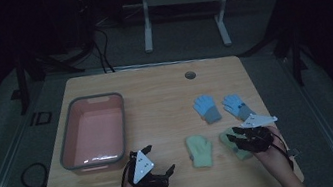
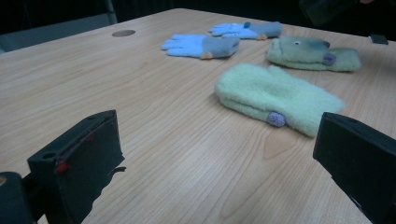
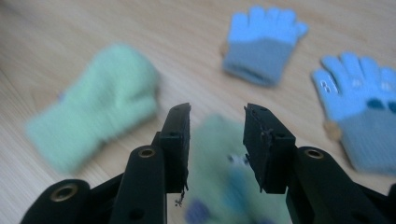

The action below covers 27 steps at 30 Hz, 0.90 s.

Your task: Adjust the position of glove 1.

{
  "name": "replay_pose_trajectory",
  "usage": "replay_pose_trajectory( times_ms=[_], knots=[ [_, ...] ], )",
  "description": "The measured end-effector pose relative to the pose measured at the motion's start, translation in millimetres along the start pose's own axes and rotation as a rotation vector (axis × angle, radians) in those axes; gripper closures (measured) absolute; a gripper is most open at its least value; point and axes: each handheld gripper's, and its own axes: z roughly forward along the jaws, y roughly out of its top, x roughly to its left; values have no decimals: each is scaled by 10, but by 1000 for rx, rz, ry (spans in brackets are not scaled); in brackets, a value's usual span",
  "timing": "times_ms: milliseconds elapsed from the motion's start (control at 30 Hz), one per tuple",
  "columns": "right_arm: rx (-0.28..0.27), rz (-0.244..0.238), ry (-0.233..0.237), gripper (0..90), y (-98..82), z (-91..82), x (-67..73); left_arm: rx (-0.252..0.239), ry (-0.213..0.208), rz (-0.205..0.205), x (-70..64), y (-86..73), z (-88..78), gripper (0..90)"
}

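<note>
The right gripper (image 3: 217,140) hovers part-open over the green mitten (image 3: 224,186) at lower right of the desk (image 1: 154,90), nothing pinched. It looks soft, light, floppy; pinch the cuff. The left gripper (image 1: 158,168) rests open.

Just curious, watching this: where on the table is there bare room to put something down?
Bare wood runs between the pink bin and the green mitten, and along the far edge around the round hole. It is crowded at the right, where two blue gloves and a second green mitten lie by the right gripper.
</note>
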Motion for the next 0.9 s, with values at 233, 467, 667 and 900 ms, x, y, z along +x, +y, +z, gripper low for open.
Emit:
replay_pose_trajectory(
  times_ms=[233, 467, 667, 900],
  knots=[
    [41, 45, -2, 589, -279, 96, -155, 1, 0, -3, 3, 1, 2, 14],
    [26, 66, 30, 584, -455, 205, -170, 1, 1, -1, 3, 1, 2, 14],
    [15, 71, 6, 818, -475, 231, -121, 2, 5, -1, 0, 1, 2, 14],
    [11, 178, -95, 866, -365, 141, 36, 1, 6, -1, -2, 1, 1, 14]
  ],
)
